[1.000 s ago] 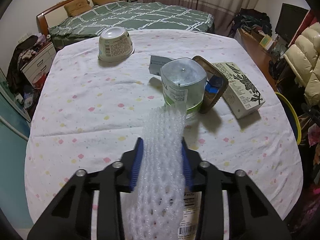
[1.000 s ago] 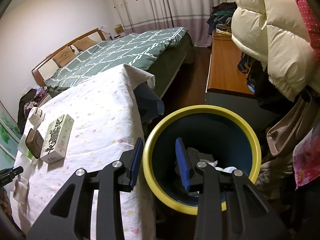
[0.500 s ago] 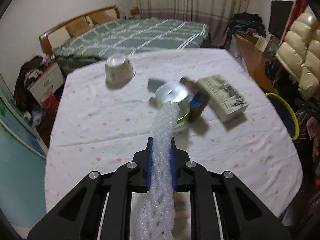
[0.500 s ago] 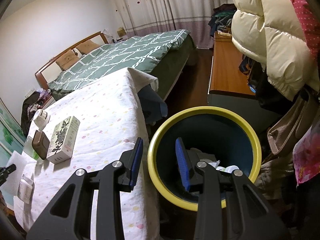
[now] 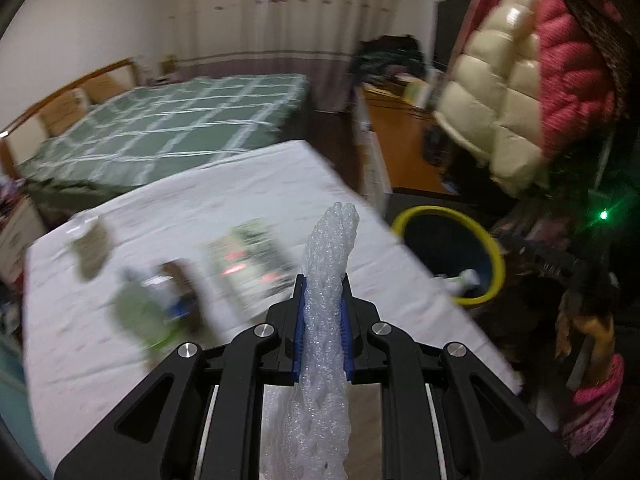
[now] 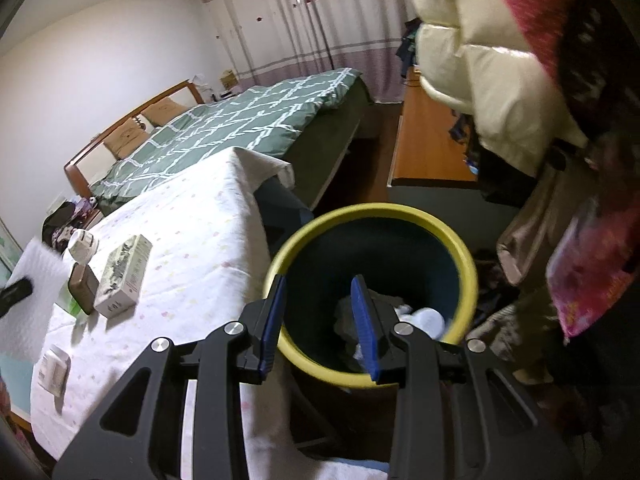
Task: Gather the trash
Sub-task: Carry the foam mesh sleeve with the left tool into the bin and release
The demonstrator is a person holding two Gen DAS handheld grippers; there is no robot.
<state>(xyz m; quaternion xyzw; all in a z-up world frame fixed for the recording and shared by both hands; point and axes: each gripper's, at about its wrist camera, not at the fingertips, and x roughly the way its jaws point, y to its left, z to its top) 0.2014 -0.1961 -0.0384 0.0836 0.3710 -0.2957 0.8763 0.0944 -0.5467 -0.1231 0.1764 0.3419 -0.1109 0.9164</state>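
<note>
1. Between the blue pads of the left gripper (image 5: 323,322) sits a white foam net sleeve (image 5: 326,312), pinched tight at its middle; its free end stands up past the fingertips, its tail hangs down behind them, and it is off the table.
2. Judged from this, the step in hand is the carry: one piece of trash is gripped and on its way to the bin.
3. The next move calls for bringing the sleeve over the yellow-rimmed bin (image 5: 494,258), which stands on the floor just beside the table (image 5: 240,196) edge, then letting the pads part so it drops inside.
4. The right gripper (image 6: 318,320) hovers over that bin (image 6: 400,212), its jaws partly apart with nothing between them.
5. Inside the dark bin lie pale crumpled scraps (image 6: 424,318); what they are I cannot tell.
6. On the spotted tablecloth wait a patterned carton (image 6: 124,276), a brown box (image 6: 82,290), a white cup (image 6: 82,246) and a small packet (image 6: 54,368).
</note>
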